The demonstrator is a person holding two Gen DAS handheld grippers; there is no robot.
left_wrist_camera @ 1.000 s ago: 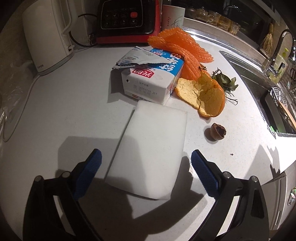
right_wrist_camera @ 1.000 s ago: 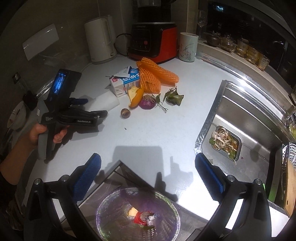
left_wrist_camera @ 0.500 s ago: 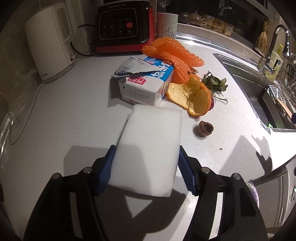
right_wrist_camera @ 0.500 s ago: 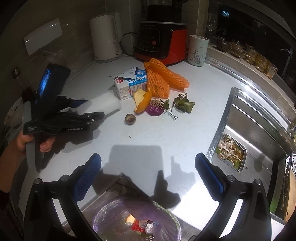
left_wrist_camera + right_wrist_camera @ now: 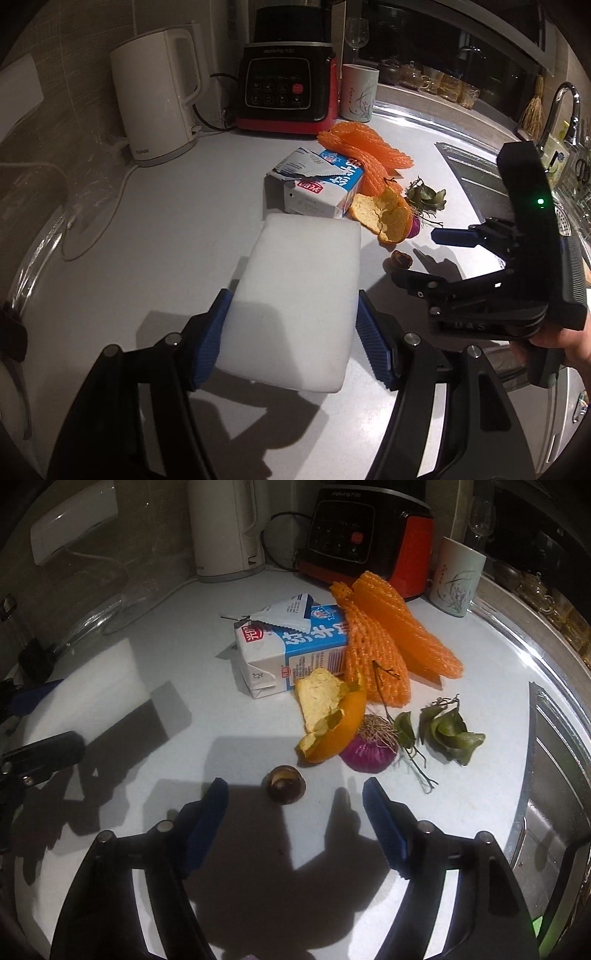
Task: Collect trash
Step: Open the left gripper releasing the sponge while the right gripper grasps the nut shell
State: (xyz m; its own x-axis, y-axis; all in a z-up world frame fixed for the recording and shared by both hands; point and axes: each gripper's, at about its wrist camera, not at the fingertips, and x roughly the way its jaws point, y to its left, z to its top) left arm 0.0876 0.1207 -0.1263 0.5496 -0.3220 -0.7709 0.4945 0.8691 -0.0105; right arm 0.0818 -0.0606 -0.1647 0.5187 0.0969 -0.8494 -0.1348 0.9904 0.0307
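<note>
The left hand-held gripper (image 5: pixel 291 334) clamps a white rectangular foam block (image 5: pixel 295 302) between its blue ribbed pads; the block's near end is raised off the pale grey counter (image 5: pixel 155 236), and the pads cover its side edges.

The right hand-held gripper (image 5: pixel 295 814) hangs just above the counter with its jaws closing. No item is between the pads; a small brown nut shell (image 5: pixel 283 784) lies just ahead of the fingertips.

Containers:
- Blue-and-white milk carton (image 5: pixel 291 650), on its side, torn top flap open. Contents cannot be seen.
- White ceramic cup with a plant motif (image 5: pixel 456 579), upright beside the red-and-black blender base (image 5: pixel 369 539). Its interior is not visible.
- White electric kettle (image 5: pixel 157 99), lid shut.

Remaining trash beyond the nut shell: curled orange peel (image 5: pixel 332 716) touching the carton, purple onion end with roots (image 5: pixel 369 746), crumpled green leaves (image 5: pixel 450 734), two orange foam fruit nets (image 5: pixel 388 642) against the carton.

The steel sink (image 5: pixel 554 775) is cut off at the frame edge. In the left wrist view, part of a person's hand (image 5: pixel 561 343) shows beneath the right tool.
</note>
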